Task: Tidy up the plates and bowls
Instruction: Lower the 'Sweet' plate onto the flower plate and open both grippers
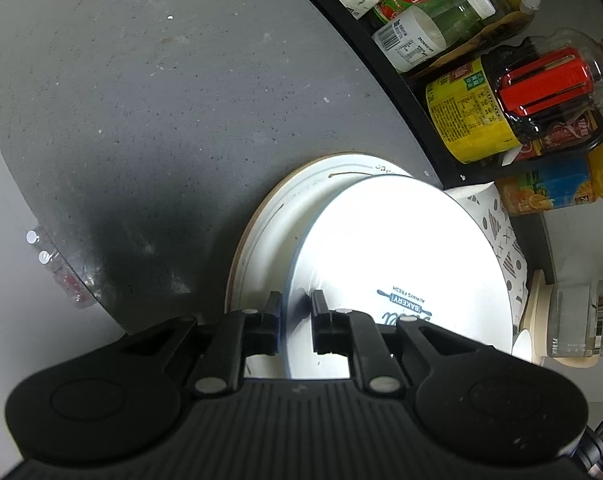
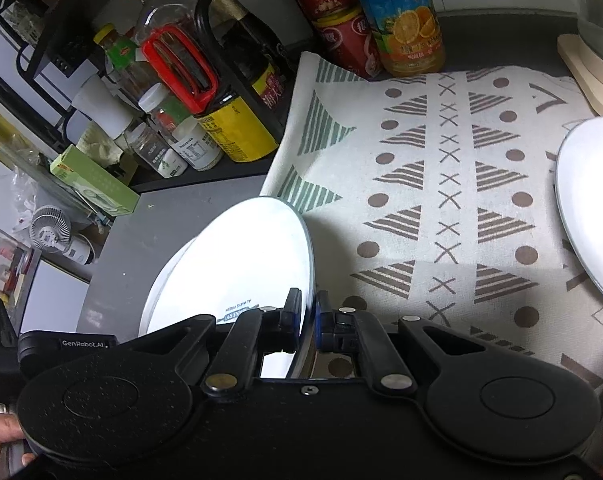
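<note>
The left gripper (image 1: 296, 305) straddled the rim of a white plate (image 1: 401, 264), its jaws slightly apart with one pad off the rim. Only this view showed a second plate (image 1: 273, 220) lying under it on the grey counter (image 1: 141, 112). The right gripper (image 2: 308, 307) was pinched tight on the same white plate's (image 2: 237, 264) edge. Only its view showed the patterned cloth (image 2: 441, 184) ahead and to its right, and another plate (image 2: 593, 208) on the cloth's far right.
</note>
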{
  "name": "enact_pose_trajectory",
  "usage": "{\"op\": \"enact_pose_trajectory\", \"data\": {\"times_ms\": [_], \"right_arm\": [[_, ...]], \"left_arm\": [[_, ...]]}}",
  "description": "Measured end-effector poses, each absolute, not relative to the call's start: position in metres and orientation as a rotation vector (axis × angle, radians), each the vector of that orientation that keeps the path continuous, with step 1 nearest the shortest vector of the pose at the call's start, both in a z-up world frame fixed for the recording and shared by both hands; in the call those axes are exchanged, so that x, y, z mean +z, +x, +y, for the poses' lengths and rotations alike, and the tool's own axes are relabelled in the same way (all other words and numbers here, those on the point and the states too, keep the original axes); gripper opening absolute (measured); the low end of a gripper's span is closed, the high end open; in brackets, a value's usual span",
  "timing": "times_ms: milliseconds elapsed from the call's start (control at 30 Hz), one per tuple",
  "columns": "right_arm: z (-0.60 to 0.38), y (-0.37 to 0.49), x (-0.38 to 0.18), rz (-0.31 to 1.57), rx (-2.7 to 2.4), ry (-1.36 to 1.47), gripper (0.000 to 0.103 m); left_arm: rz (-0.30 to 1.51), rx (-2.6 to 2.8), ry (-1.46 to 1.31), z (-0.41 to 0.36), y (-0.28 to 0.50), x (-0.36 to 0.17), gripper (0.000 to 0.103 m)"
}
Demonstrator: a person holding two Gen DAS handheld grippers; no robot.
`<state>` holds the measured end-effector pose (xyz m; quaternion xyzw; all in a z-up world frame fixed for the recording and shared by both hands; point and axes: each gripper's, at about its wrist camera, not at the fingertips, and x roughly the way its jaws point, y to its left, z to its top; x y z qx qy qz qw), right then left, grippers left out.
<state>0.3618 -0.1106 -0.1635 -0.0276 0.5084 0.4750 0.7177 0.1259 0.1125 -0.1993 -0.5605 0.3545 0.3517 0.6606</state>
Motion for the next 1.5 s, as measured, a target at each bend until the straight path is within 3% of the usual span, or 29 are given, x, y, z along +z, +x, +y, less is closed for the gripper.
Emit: {"op": "enact_pose_trajectory", "data": {"times_ms": [367,433,500,567,667,1067,1300,1500], "right_arm": [[-0.109,0.363,-0.169,1.129,1.03,-0.061,0.004],[-0.109,0.362,-0.17,1.134,1.026,-0.059,0.004],[-0.109,0.362,-0.171,1.135,1.022,-0.059,0.004],[-0.109,0.363,-0.172,1.138,1.017,-0.06,0.004],[-0.108,0.362,-0.174,1.135,1.011,-0.078,0.005],[-0.1,0.36,-0.176,1.115,1.015,-0.161,0.008],[-0.094,0.354,-0.183,1.134,1.015,-0.202,0.009],[-0.09,0.353,-0.184,1.147,1.012,-0.21,0.011]], "left_arm": [[0.814,0.828,-1.132,0.122,0.125,-0.169,0.012],[0.815,0.837,-1.099,0.124,0.126,-0.162,0.015],[0.829,0.849,-1.065,0.125,0.128,-0.159,0.03],[0.832,0.857,-1.037,0.126,0.128,-0.157,0.037],[0.842,0.856,-1.052,0.128,0.128,-0.162,0.039],[0.877,0.849,-1.084,0.127,0.13,-0.185,0.039],[0.841,0.843,-1.087,0.129,0.127,-0.183,0.024],[0.829,0.856,-1.083,0.129,0.125,-0.183,0.022]]}}
